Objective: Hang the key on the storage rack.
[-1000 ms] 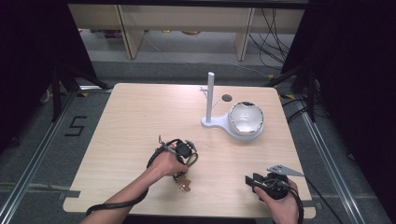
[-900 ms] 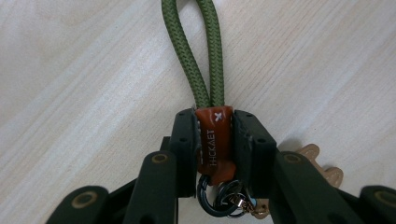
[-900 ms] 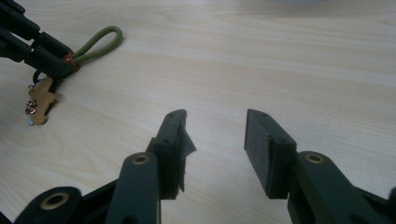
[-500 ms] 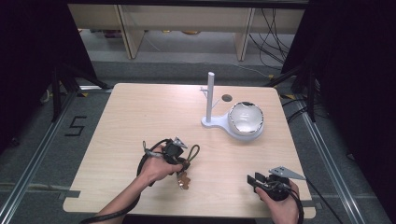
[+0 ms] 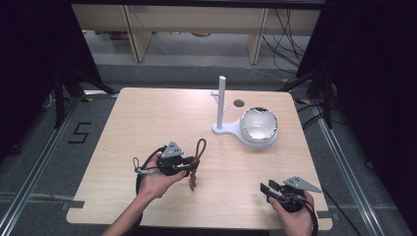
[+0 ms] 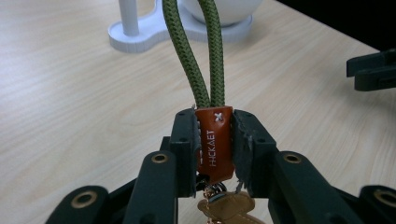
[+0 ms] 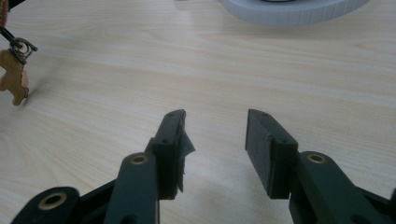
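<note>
The left gripper is clamped on the keychain — both pads press flat against its brown leather tab, which bears stamped lettering and a small stitched cross. From the tab a loop of green braided cord rises stiffly upward, and in the high view that loop stands just beyond the gripper, above the near middle of the desk. Below the tab hangs a metal ring with a small tan wooden charm, dangling close over the desktop; the right gripper view catches it at its left edge.

How will it handle? It looks light. The cord seems firm enough to keep its loop shape yet soft enough to bend over a peg. The leather tab is the sensible grip point: flat, slightly giving, unlikely to slip. The charm will likely swing with any quick move, so slow travel suits it.

The right gripper rests near the desk's right front corner, jaws spread with nothing between them.

Well apart, toward the far right, stands a white stand with 1 upright post, and a white bowl on its base — probably the loop's destination, though that is only a guess.
</note>
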A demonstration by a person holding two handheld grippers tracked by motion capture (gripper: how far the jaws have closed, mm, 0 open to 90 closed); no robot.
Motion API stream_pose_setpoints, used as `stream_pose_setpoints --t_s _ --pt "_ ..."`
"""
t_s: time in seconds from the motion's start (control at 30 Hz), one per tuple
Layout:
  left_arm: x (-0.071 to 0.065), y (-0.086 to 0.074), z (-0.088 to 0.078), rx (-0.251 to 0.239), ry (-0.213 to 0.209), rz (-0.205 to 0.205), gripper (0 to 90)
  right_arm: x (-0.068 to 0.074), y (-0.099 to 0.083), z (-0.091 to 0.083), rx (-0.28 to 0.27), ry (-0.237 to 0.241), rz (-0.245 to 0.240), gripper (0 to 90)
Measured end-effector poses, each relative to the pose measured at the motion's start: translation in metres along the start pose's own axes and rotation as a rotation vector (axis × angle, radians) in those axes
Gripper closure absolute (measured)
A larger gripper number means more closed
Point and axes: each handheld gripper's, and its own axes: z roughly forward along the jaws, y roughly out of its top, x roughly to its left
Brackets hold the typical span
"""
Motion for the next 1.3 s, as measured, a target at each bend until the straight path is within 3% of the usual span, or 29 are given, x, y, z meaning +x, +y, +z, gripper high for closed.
stream_pose_setpoints --t_s 0.07,0.1,0.17,0.3,0.33,0.37,0.4,0.43,0.47,0.5,0.53,0.57,0.6,0.63,0.67,0.73,0.8,0.83,0.87,0.9,0.93,0.97,1.03,1.07,1.1,1.17,1.27,1.3 --pt "0.000 0.000 -0.002 -0.030 -0.002 -0.001 70.2 0.000 0.000 0.000 -0.014 -0.007 0.003 58.2" --pt "0.000 0.000 -0.004 -0.046 -0.004 0.000 70.1 0.005 -0.001 -0.001 -0.011 -0.006 0.062 58.1" --pt "-0.002 0.002 -0.006 -0.048 -0.008 0.008 70.1 0.001 -0.001 0.001 -0.047 -0.004 0.021 57.9" --pt "-0.005 0.005 -0.009 -0.093 -0.019 0.002 70.1 -0.002 -0.002 0.001 -0.058 -0.009 0.001 57.7" --pt "-0.005 0.006 -0.010 -0.093 -0.018 0.006 70.1 0.000 -0.003 0.000 -0.059 -0.015 0.026 57.6" --pt "-0.005 0.007 -0.011 -0.092 -0.015 0.009 70.1 -0.002 -0.002 0.000 -0.066 -0.022 -0.007 57.6" --pt "-0.005 0.008 -0.011 -0.103 -0.023 0.009 70.1 -0.002 -0.002 0.000 -0.065 -0.023 -0.008 57.5" --pt "-0.005 0.009 -0.012 -0.093 -0.021 0.011 70.1 -0.002 -0.002 -0.001 -0.055 -0.024 -0.002 57.3" --pt "-0.005 0.010 -0.012 -0.100 -0.021 0.017 70.1 0.002 -0.002 -0.001 -0.042 -0.015 0.040 57.1" --pt "-0.006 0.011 -0.013 -0.100 -0.015 0.021 70.0 0.001 -0.003 0.001 -0.053 -0.003 0.034 57.0" --pt "-0.006 0.012 -0.014 -0.105 -0.018 0.025 70.0 -0.002 -0.003 0.001 -0.057 -0.017 -0.009 57.0" --pt "-0.006 0.013 -0.015 -0.113 -0.011 0.030 70.0 0.001 -0.003 -0.001 -0.037 -0.023 0.034 57.0" --pt "-0.007 0.014 -0.016 -0.121 -0.008 0.019 70.0 0.000 -0.003 0.000 -0.048 -0.023 0.021 57.1" --pt "-0.007 0.016 -0.017 -0.128 -0.015 0.026 70.0 0.002 -0.003 0.000 -0.046 -0.019 0.043 57.0" --pt "-0.008 0.017 -0.018 -0.132 -0.007 0.020 70.0 -0.002 -0.003 0.001 -0.074 -0.020 -0.005 57.0" --pt "-0.009 0.019 -0.018 -0.135 -0.007 0.028 70.0 -0.002 -0.003 -0.001 -0.071 -0.035 -0.009 56.9" --pt "-0.009 0.020 -0.019 -0.146 -0.007 0.029 70.0 0.002 -0.004 -0.002 -0.076 -0.042 0.036 56.8" --pt "-0.009 0.021 -0.020 -0.150 -0.007 0.033 70.0 -0.001 -0.004 0.000 -0.096 -0.041 -0.010 56.8" --pt "-0.009 0.021 -0.020 -0.158 -0.010 0.032 70.0 0.000 -0.003 -0.002 -0.073 -0.061 -0.015 56.7" --pt "-0.010 0.021 -0.021 -0.156 -0.006 0.030 70.0 0.000 -0.004 -0.001 -0.093 -0.070 -0.021 56.6" --pt "-0.009 0.022 -0.021 -0.159 -0.005 0.034 69.9 0.001 -0.003 -0.001 -0.100 -0.062 -0.019 56.5" --pt "-0.009 0.022 -0.022 -0.161 -0.002 0.031 70.0 0.004 -0.004 -0.002 -0.089 -0.063 0.022 56.5" --pt "-0.008 0.023 -0.022 -0.162 0.000 0.026 69.9 0.001 -0.003 -0.002 -0.110 -0.061 -0.022 56.5" --pt "-0.008 0.023 -0.022 -0.168 -0.002 0.030 69.9 0.000 -0.004 -0.002 -0.111 -0.064 -0.022 56.5" --pt "-0.007 0.024 -0.022 -0.172 -0.004 0.030 69.9 0.003 -0.004 -0.001 -0.111 -0.054 0.022 56.5" --pt "-0.007 0.026 -0.023 -0.176 0.007 0.033 69.9 -0.001 -0.004 -0.001 -0.118 -0.050 -0.017 56.5" --pt "-0.006 0.030 -0.023 -0.188 0.005 0.034 69.9 0.000 -0.004 -0.002 -0.129 -0.055 -0.016 56.5" --pt "-0.006 0.031 -0.023 -0.187 0.003 0.033 69.9 0.004 -0.004 -0.004 -0.103 -0.066 0.031 56.5"
